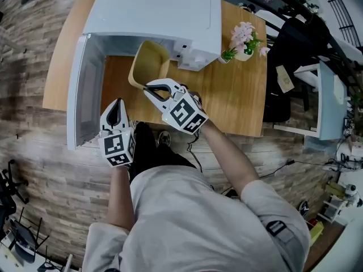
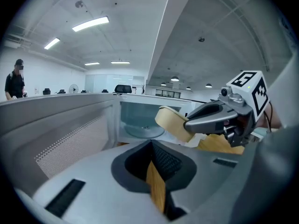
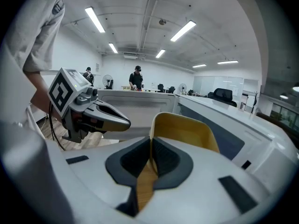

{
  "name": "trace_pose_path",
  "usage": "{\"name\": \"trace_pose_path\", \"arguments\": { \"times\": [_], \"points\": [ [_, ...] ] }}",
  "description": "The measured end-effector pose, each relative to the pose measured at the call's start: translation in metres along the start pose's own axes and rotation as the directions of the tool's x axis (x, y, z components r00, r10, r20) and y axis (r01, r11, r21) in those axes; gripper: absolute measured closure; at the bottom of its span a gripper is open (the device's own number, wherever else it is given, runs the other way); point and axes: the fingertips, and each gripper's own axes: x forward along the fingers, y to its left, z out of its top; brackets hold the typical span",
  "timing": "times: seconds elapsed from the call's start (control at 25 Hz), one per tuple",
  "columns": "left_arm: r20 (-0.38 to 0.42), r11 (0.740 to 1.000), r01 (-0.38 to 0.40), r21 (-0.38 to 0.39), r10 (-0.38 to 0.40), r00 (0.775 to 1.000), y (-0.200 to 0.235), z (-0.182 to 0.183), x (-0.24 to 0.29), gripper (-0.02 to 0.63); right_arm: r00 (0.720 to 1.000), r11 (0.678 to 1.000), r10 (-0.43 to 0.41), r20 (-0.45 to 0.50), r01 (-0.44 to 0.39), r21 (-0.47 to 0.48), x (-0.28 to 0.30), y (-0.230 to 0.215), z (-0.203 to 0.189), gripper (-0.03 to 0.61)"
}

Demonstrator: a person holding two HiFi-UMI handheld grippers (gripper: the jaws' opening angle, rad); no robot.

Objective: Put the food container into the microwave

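Nearest the head camera is the person's white shirt, with both forearms extended over the near edge of the wooden surface.

The right gripper has its jaws clamped on the rim of the yellow food container. In the right gripper view, the two pads meet on the container wall with no gap showing. The food container is held above the surface, directly in front of the open cavity of the white microwave, and is not yet inside it.

The left gripper hangs over the near edge of the surface, just beside the inner face of the open microwave door. Its jaws are together with nothing between them; only wood grain shows in the slit below the pads.

The left gripper view shows the glass turntable inside the cavity, bare.

The microwave occupies the far left part of the surface. A small flower pot stands near the far right corner.
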Motion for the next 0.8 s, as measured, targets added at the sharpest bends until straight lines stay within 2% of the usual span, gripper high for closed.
{"name": "trace_pose_path", "arguments": {
  "times": [0.4, 0.8],
  "points": [
    [-0.041, 0.998, 0.062, -0.005, -0.062, 0.997, 0.008, -0.008, 0.043, 0.603, 0.997, 1.000, -0.009, -0.071, 0.011, 0.028, 0.034, -0.029, -0.010, 0.557],
    [-0.056, 0.997, 0.074, -0.025, -0.076, 0.996, 0.022, -0.014, 0.070, 0.603, 0.991, 1.000, -0.006, -0.136, 0.004, -0.015, 0.068, -0.048, -0.018, 0.557]
  ]
}}
